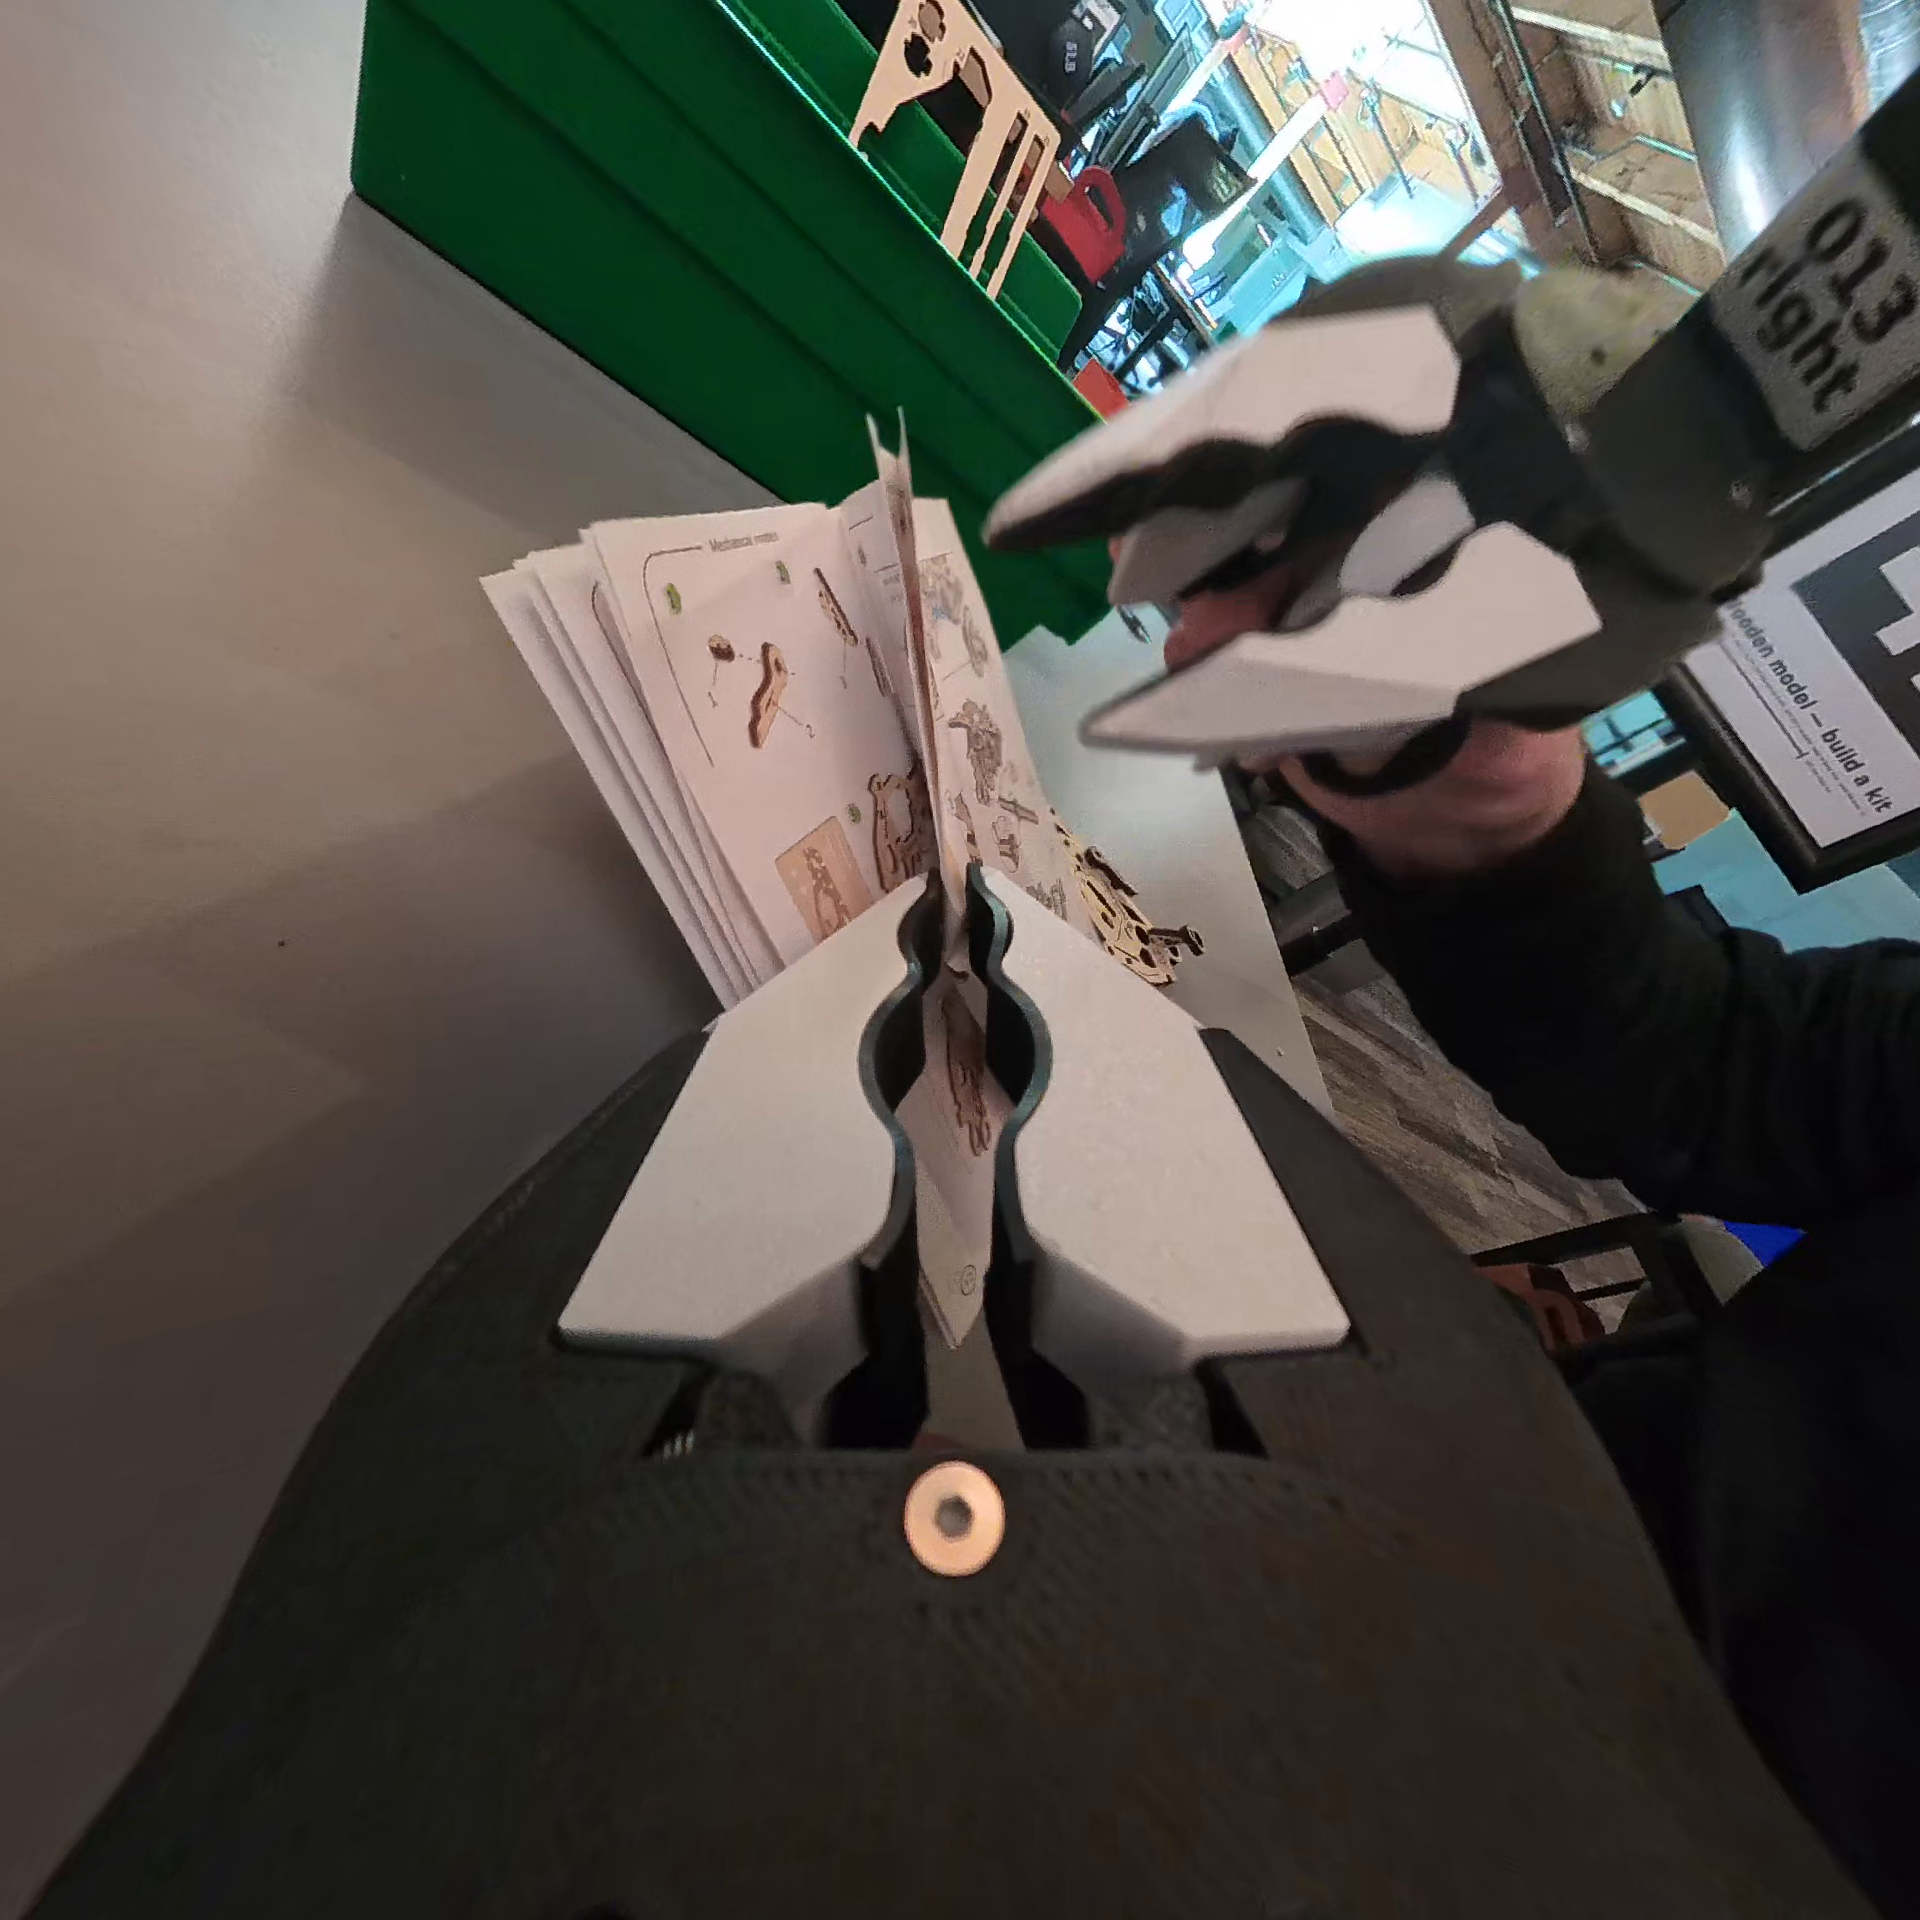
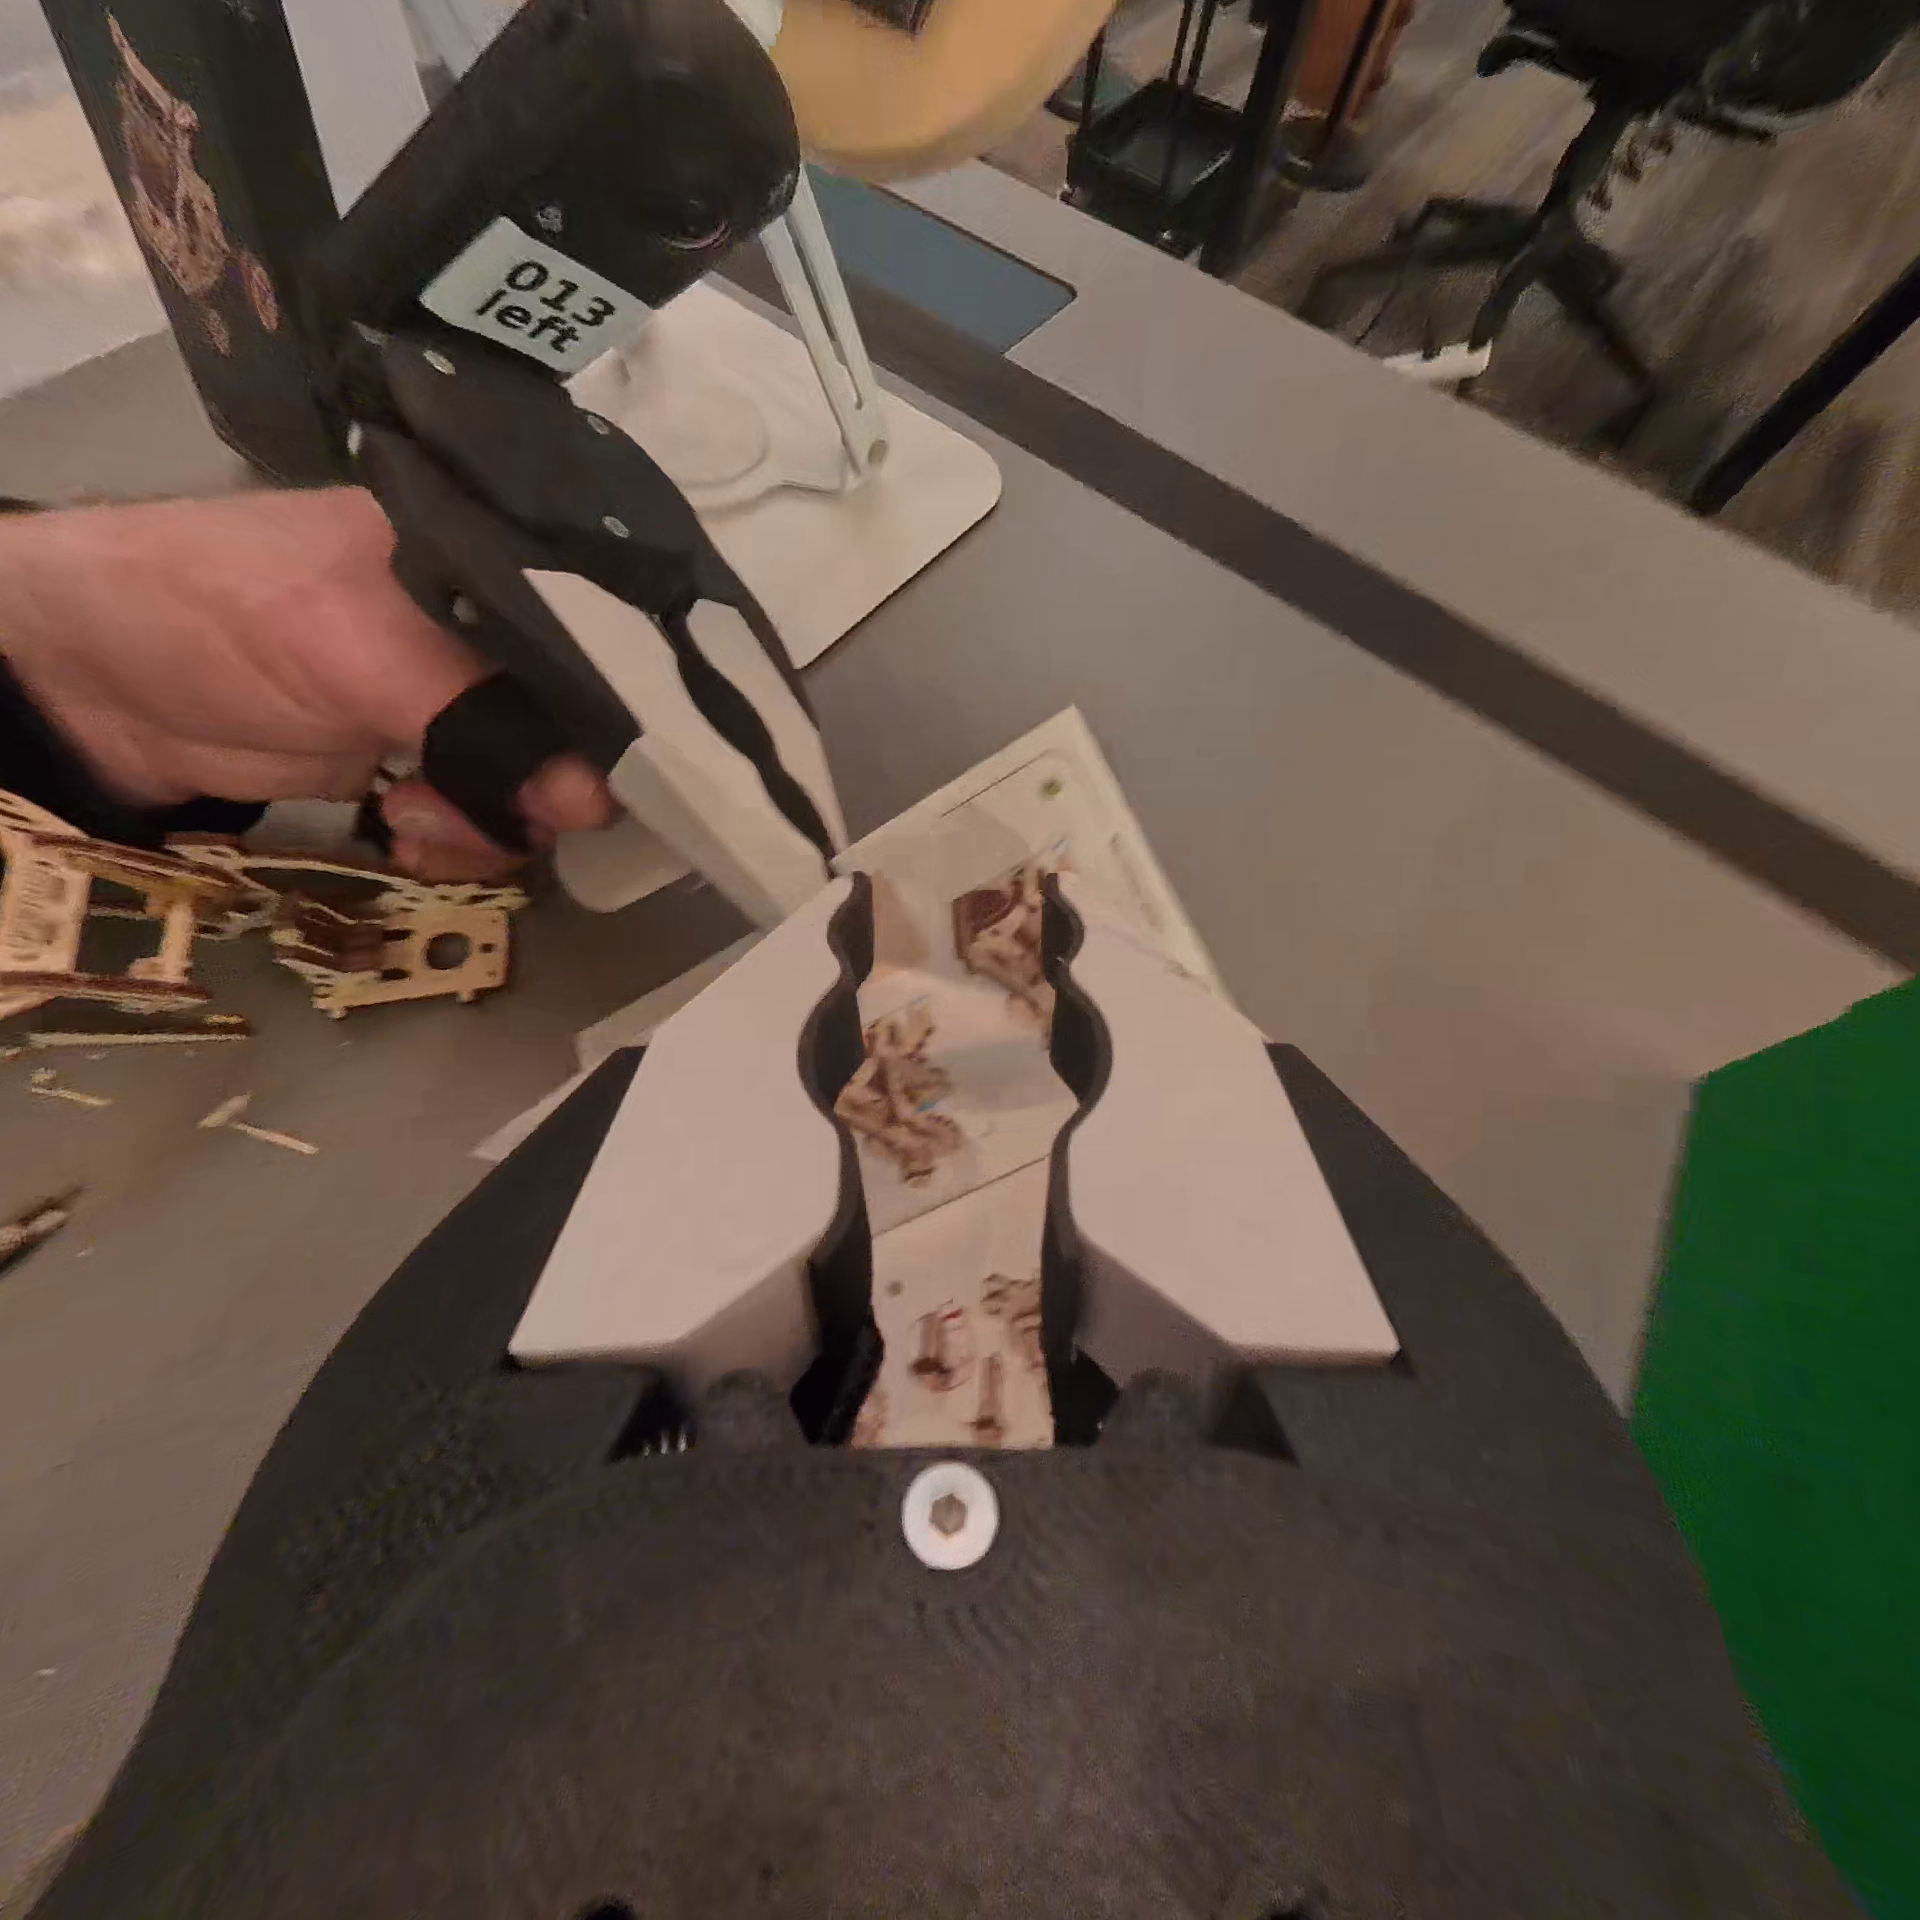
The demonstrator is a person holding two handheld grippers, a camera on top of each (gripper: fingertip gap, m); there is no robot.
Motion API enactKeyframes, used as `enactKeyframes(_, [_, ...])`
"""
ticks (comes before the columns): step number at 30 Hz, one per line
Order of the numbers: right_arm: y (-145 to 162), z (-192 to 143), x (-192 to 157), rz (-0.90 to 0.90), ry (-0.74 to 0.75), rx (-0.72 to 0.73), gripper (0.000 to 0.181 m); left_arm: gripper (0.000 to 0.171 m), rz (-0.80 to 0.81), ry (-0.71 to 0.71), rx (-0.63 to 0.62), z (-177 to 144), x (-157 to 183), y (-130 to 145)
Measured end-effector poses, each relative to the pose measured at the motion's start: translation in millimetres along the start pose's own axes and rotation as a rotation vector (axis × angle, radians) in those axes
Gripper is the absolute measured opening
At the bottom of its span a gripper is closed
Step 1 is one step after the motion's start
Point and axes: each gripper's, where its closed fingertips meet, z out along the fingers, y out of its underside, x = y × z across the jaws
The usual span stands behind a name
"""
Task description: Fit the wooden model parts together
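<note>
Left gripper has its jaws clenched on a leaf of the instruction booklet; right gripper hovers above the pages, jaws released and holding nothing. The partly built wooden model lies on the desk beside the booklet, ungripped. Judged light, stiff and brittle: grasp solid panel edges, not thin struts.

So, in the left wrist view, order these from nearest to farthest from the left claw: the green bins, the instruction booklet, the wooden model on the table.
1. Instruction booklet: one page is pinched between the left claw's fingers, and the rest fans out to the left.
2. Wooden model: just past the fingertips, to the right, on the table.
3. Green bins: farthest, at the back of the table, upper left.
</note>
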Motion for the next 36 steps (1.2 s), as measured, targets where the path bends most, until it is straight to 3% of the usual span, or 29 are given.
enactKeyframes(5, [-3.5, 17.9, 25.6, -0.141, 0.016, -0.053, 0.037, 0.001, 0.005, -0.005, -0.004, 0.0, -0.5, 0.3])
enactKeyframes(11, [-4.6, 21.7, 20.1, -0.238, -0.024, -0.069, 0.023, 0.001, 0.006, -0.016, -0.007, -0.3, -2.6, 0.5])
enactKeyframes(21, [-7.6, 17.9, 17.8, -0.269, 0.002, -0.047, 0.026, 0.000, 0.008, -0.021, -0.010, 0.0, -2.4, 0.4])
enactKeyframes(27, [-10.8, 14.4, 17.0, -0.295, 0.022, -0.028, 0.016, 0.000, 0.008, -0.019, -0.011, 0.3, -2.0, 0.5])
enactKeyframes(30, [-8.3, 17.6, 18.0, -0.278, 0.018, -0.038, 0.027, 0.000, 0.011, -0.020, -0.014, 0.7, -1.4, 0.9])
enactKeyframes(36, [-8.7, 18.3, 16.9, -0.292, 0.016, -0.040, 0.021, 0.000, 0.009, -0.020, -0.015, 0.9, -1.7, 1.1])
